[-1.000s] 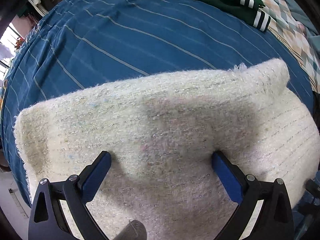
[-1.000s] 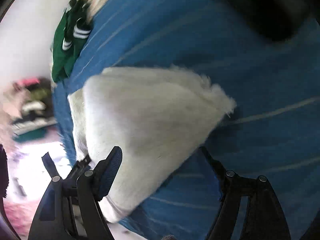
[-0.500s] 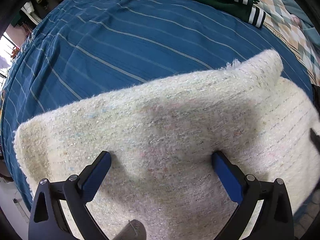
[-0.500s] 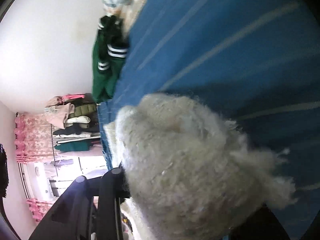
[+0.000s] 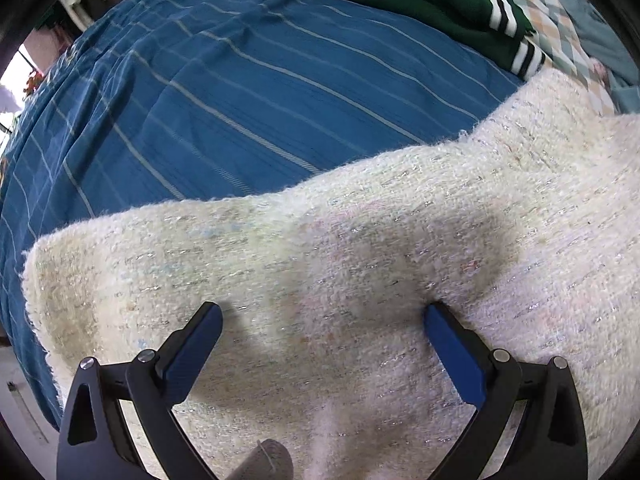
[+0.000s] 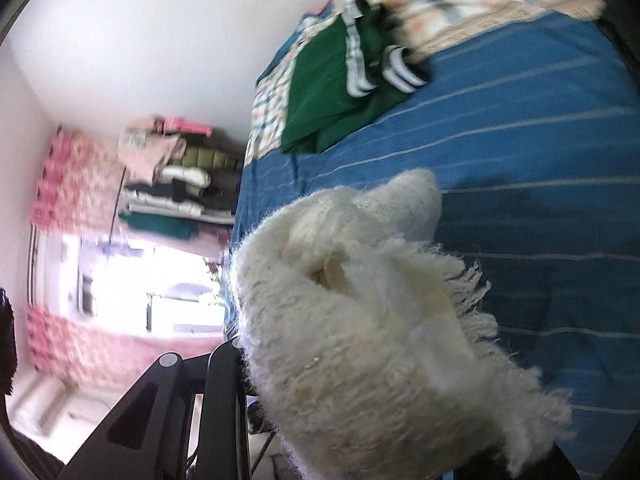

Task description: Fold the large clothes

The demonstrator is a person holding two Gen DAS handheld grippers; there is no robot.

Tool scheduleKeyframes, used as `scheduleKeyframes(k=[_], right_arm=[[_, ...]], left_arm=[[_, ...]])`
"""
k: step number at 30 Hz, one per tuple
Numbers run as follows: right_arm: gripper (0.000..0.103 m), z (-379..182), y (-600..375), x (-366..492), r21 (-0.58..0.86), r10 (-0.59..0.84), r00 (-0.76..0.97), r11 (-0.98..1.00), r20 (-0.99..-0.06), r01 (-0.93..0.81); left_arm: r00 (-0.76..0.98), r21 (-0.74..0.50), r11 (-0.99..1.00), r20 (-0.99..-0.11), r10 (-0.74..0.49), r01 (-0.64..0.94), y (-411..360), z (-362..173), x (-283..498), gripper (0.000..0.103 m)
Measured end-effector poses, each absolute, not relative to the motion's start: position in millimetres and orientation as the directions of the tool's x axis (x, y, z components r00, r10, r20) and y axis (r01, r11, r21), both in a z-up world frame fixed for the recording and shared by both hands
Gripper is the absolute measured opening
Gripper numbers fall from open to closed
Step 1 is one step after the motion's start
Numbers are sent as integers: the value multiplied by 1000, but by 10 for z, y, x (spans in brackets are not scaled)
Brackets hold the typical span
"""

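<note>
A cream fuzzy knit garment lies on the blue striped bedspread. My left gripper is open, its blue pads resting on the knit with the fabric spread flat between them. In the right wrist view a bunched, fringed end of the same garment fills the space at my right gripper, which is shut on it and holds it lifted above the bedspread. The right fingertips are hidden by the fabric.
A green garment with white stripes lies at the far side of the bed, beside a checked quilt. A rack of stacked clothes and a bright window with pink curtains stand beyond the bed's edge.
My right gripper has closed on the garment's fringed end and lifted it, turning toward the room. The right side of the knit has risen and shifted in the left view. The left gripper stays put.
</note>
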State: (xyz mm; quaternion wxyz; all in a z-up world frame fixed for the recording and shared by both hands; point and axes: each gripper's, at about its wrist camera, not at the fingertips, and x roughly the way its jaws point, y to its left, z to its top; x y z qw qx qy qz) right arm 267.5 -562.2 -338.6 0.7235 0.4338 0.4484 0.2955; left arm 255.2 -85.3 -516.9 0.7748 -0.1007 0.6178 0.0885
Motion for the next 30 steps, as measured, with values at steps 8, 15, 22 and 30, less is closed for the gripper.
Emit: scheduleKeyframes(k=[8,15,22,30], right_arm=[[32,-2740,-4743,2569,820,828,337,531,-449,-211],[32,-2249,-3257,2125,711,837,147,528,-527,-464],[32,-2842,-1320,1358,491,659,0,560,-752,-667],[77,-3265,-547,977,405,513,-114,501,-851,-765]], left_arm=[[255,-85,914,-967,21,-397,-369,-4864,2155,103],[244,-101,752,-966,82,-652,695,-4405,783,103],[103,23,582,-978,184,-813,1436,-4482,-596,103],[116,-41,467,-984,133,-884,1695,-4499,-1148,103]])
